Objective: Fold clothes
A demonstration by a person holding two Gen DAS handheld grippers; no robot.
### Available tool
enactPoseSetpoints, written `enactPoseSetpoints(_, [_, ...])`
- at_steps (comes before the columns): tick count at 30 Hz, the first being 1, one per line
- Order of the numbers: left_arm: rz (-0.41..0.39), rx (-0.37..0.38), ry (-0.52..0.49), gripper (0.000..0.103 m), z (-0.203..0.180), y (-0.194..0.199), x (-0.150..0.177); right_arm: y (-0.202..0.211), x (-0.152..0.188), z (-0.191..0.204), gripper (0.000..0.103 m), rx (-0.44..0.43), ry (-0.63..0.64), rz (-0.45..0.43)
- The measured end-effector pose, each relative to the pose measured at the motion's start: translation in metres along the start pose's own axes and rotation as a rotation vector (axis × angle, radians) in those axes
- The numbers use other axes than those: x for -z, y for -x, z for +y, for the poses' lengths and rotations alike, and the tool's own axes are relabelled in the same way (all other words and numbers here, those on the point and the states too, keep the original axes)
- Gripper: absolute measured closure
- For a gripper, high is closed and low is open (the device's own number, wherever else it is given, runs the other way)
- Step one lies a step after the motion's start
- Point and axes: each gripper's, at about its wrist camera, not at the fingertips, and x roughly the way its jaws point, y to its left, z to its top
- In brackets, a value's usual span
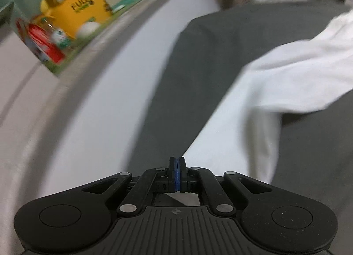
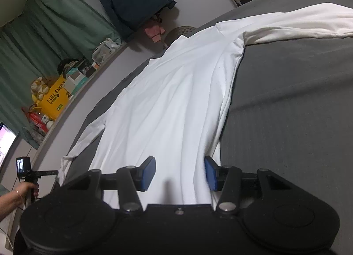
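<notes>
— While the white long-sleeved shirt point(image 2: 167, 105) lies spread flat on the grey bed point(image 2: 297, 111), which step is this?

— The start, I judge: nothing is folded yet. The right claw point(image 2: 179, 172) stands half open over the hem, pads not pressing. The left claw point(image 1: 177, 174) is fully closed with no cloth between its pads, near a sleeve point(image 1: 293, 74).

— Next?

— Probably pinching that sleeve to carry it inward.

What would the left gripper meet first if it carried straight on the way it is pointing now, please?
Probably the grey bed cover: the shut left gripper points down at it, with the white shirt off to the right. Blur makes depth uncertain.
</notes>
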Motion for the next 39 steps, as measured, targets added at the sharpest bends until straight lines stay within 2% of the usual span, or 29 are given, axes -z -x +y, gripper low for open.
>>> enactPoseSetpoints(4, [0.061, -0.101, -0.085, 0.103, 0.002, -0.026, -0.004, -0.001, 0.000, 0.001, 0.054, 0.000, 0.010, 0.001])
enactPoseSetpoints(7, [0.060, -0.132, -0.092, 0.103, 0.002, -0.037, -0.004, 0.001, 0.001, 0.002, 0.054, 0.006, 0.016, 0.001])
enactPoseSetpoints(9, [-0.008, -0.069, -0.041, 0.102, 0.003, -0.031, -0.003, 0.002, 0.001, 0.002, 0.054, 0.010, 0.016, 0.002])
enactPoseSetpoints(11, [-0.061, 0.018, 0.028, 0.096, 0.007, -0.022, -0.002, 0.003, 0.002, 0.001, 0.054, 0.014, 0.017, 0.003])
enactPoseSetpoints(12, [-0.066, 0.077, 0.074, 0.078, 0.010, -0.016, 0.001, 0.003, 0.002, 0.001, 0.054, 0.016, 0.017, 0.004])
enactPoseSetpoints(13, [-0.070, 0.137, 0.120, 0.044, 0.014, -0.011, 0.003, 0.003, 0.002, 0.001, 0.054, 0.017, 0.019, 0.005])
enactPoseSetpoints(14, [-0.075, 0.168, 0.165, 0.025, 0.016, -0.005, 0.006, 0.003, 0.003, 0.001, 0.054, 0.018, 0.021, 0.007])
enactPoseSetpoints(15, [-0.088, 0.177, 0.207, 0.000, 0.017, 0.002, 0.011, 0.002, 0.003, 0.001, 0.053, 0.019, 0.023, 0.008])
enactPoseSetpoints(17, [-0.133, 0.178, 0.241, 0.000, 0.015, 0.016, 0.022, -0.001, 0.003, 0.002, 0.051, 0.017, 0.024, 0.009])
enactPoseSetpoints(20, [-0.090, 0.166, 0.227, 0.003, 0.008, 0.014, 0.030, -0.002, 0.005, 0.004, 0.049, 0.017, 0.035, 0.007])
enactPoseSetpoints(21, [-0.074, 0.170, 0.226, 0.019, 0.006, 0.011, 0.032, -0.002, 0.005, 0.005, 0.049, 0.018, 0.039, 0.006])
enactPoseSetpoints(22, [-0.053, 0.179, 0.251, 0.042, 0.006, 0.008, 0.034, -0.002, 0.005, 0.005, 0.049, 0.019, 0.040, 0.006])
enactPoseSetpoints(24, [-0.008, 0.202, 0.325, 0.061, 0.008, 0.003, 0.039, -0.001, 0.005, 0.005, 0.049, 0.020, 0.037, 0.004])
enactPoseSetpoints(28, [0.024, 0.254, 0.401, 0.061, 0.007, -0.001, 0.046, 0.000, 0.005, 0.006, 0.049, 0.019, 0.035, 0.003])
enactPoseSetpoints(29, [0.020, 0.257, 0.399, 0.066, 0.007, -0.002, 0.046, 0.000, 0.005, 0.006, 0.049, 0.020, 0.037, 0.004])
enactPoseSetpoints(30, [0.015, 0.255, 0.391, 0.082, 0.006, -0.004, 0.045, -0.001, 0.005, 0.006, 0.049, 0.020, 0.038, 0.005])
enactPoseSetpoints(31, [0.010, 0.237, 0.364, 0.091, 0.004, -0.004, 0.043, -0.002, 0.005, 0.006, 0.049, 0.020, 0.039, 0.006])
enactPoseSetpoints(33, [0.006, 0.182, 0.283, 0.096, -0.001, -0.002, 0.035, -0.002, 0.005, 0.006, 0.049, 0.022, 0.041, 0.007])
enactPoseSetpoints(35, [-0.013, 0.111, 0.197, 0.096, -0.001, 0.006, 0.026, -0.002, 0.005, 0.006, 0.049, 0.024, 0.045, 0.007])
enactPoseSetpoints(37, [-0.040, 0.046, 0.147, 0.096, 0.001, 0.015, 0.015, -0.001, 0.005, 0.007, 0.049, 0.025, 0.051, 0.007])
enactPoseSetpoints(39, [-0.033, -0.003, 0.107, 0.096, 0.002, 0.015, 0.007, 0.000, 0.005, 0.007, 0.049, 0.024, 0.052, 0.008])
